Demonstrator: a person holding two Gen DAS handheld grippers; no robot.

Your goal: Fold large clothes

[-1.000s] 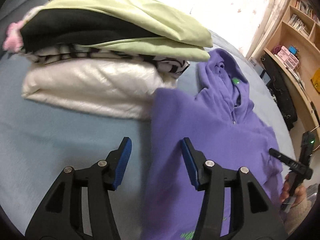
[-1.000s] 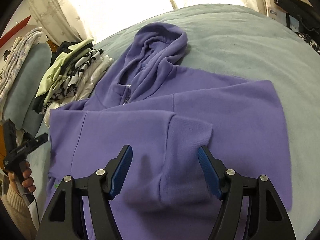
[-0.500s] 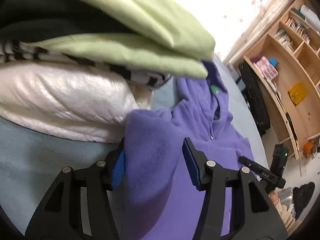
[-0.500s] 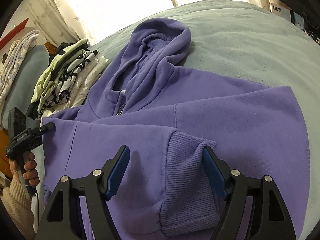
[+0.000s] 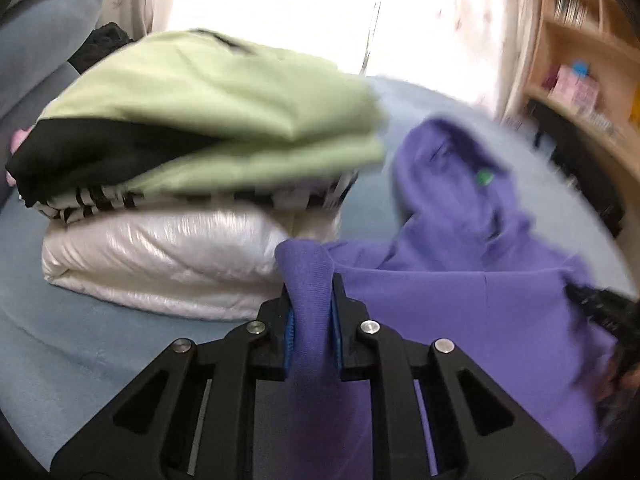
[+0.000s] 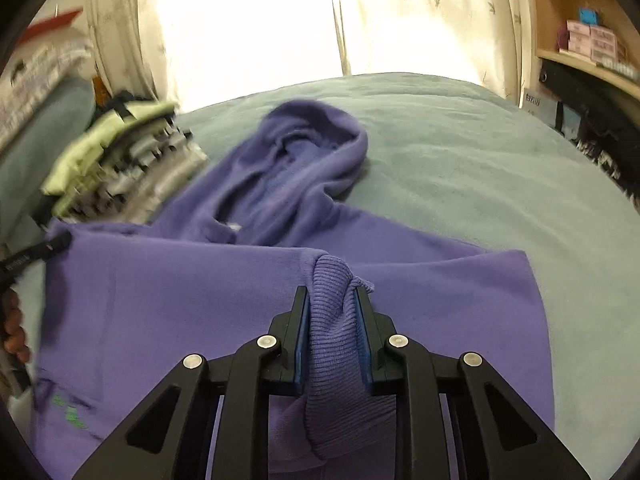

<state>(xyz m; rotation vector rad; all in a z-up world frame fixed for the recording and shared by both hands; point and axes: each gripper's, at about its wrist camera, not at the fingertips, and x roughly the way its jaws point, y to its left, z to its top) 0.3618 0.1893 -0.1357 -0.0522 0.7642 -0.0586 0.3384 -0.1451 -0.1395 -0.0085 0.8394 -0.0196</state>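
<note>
A purple hoodie (image 6: 180, 292) lies front-up on a pale blue-green bed, hood (image 6: 304, 160) towards the window. In the right wrist view my right gripper (image 6: 331, 304) is closing, its blue pads pressed on the ribbed cuff (image 6: 332, 320) of a sleeve folded across the chest. In the left wrist view my left gripper (image 5: 311, 304) is closing too, pinching a bunched edge of the purple hoodie (image 5: 460, 300) at its left side, beside the clothes stack. The other gripper shows as a dark blurred shape (image 5: 608, 312) at the right edge.
A stack of folded clothes (image 5: 192, 152), green on top, striped, then shiny white, sits close left of the hoodie. The bed cover (image 6: 480, 152) spreads right of the hood. Wooden shelves (image 6: 580, 32) stand at the right, bright curtains (image 6: 260, 20) behind. A hand (image 6: 14, 328) shows at left.
Both grippers went from wide apart to pinched on purple fabric: the left on the hoodie's side edge, the right on the sleeve cuff. The left view swung, now blurred, towards the stack.
</note>
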